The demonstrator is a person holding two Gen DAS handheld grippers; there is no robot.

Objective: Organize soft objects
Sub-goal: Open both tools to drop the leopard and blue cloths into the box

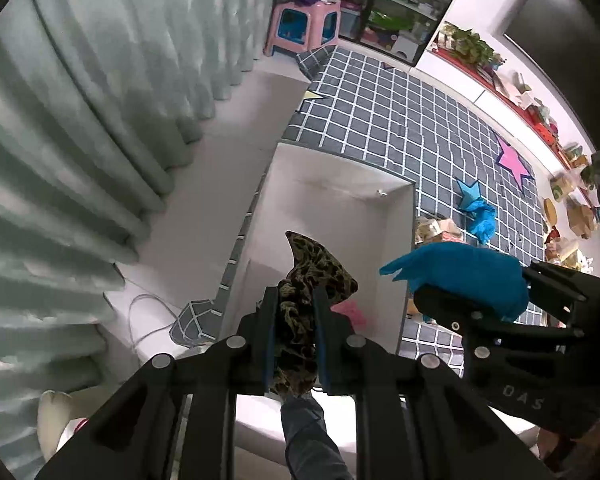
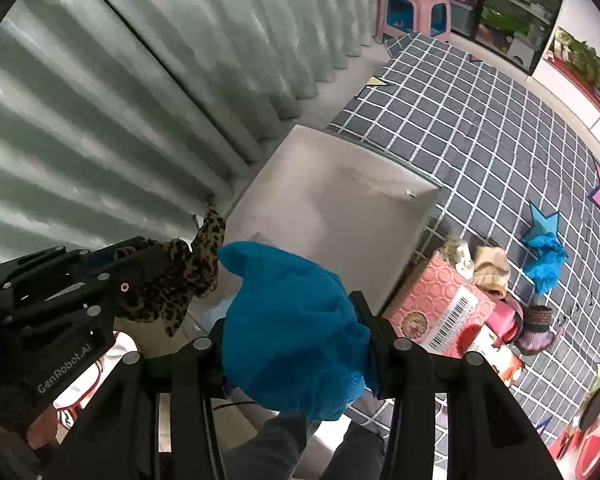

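my worry: the leopard-print cloth (image 1: pixel 300 312) hangs loose from the clenched left tongs (image 1: pixel 296 300) and could snag the white box (image 1: pixel 408 240) rim. the right tongs (image 2: pixel 296 320) grip a bulky blue cloth (image 2: pixel 292 320). both point steeply down over the box; another blue cloth (image 2: pixel 546 260) lies on the rug.

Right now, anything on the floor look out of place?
Yes. A crumpled blue cloth lies loose on the checked rug, beside the blue star, well apart from the white box. The red carton next to the box has soft things spilling from it. The rug's corner is curled up.
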